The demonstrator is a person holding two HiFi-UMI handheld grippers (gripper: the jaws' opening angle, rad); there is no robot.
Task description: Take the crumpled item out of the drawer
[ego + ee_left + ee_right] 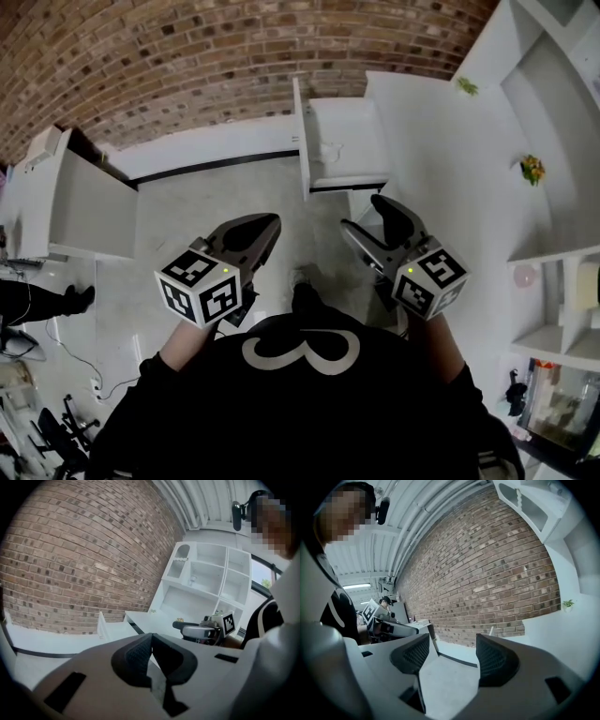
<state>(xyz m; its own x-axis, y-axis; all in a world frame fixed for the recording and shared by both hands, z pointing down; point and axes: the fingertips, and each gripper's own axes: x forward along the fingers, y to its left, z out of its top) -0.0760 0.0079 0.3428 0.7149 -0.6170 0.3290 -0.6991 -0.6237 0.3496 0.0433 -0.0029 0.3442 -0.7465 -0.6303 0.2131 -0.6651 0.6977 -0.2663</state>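
The white drawer (349, 178) stands pulled out from the low white unit, ahead of me at the top centre of the head view. A small pale crumpled item (330, 150) lies faintly visible inside it. My left gripper (266, 225) hovers over the floor short of the drawer, jaws shut with nothing between them; its own view shows the left gripper (151, 641) with pads pressed together. My right gripper (364, 214) is just below the drawer's front edge, open and empty, and the right gripper (452, 656) shows a wide gap in its own view.
A white shelving unit (553, 141) rises on the right with a small plant (466, 86) and a yellow-orange thing (532, 169). A white cabinet (66, 202) stands at left. A brick wall (234, 56) runs behind. Someone's leg (47, 300) shows at far left.
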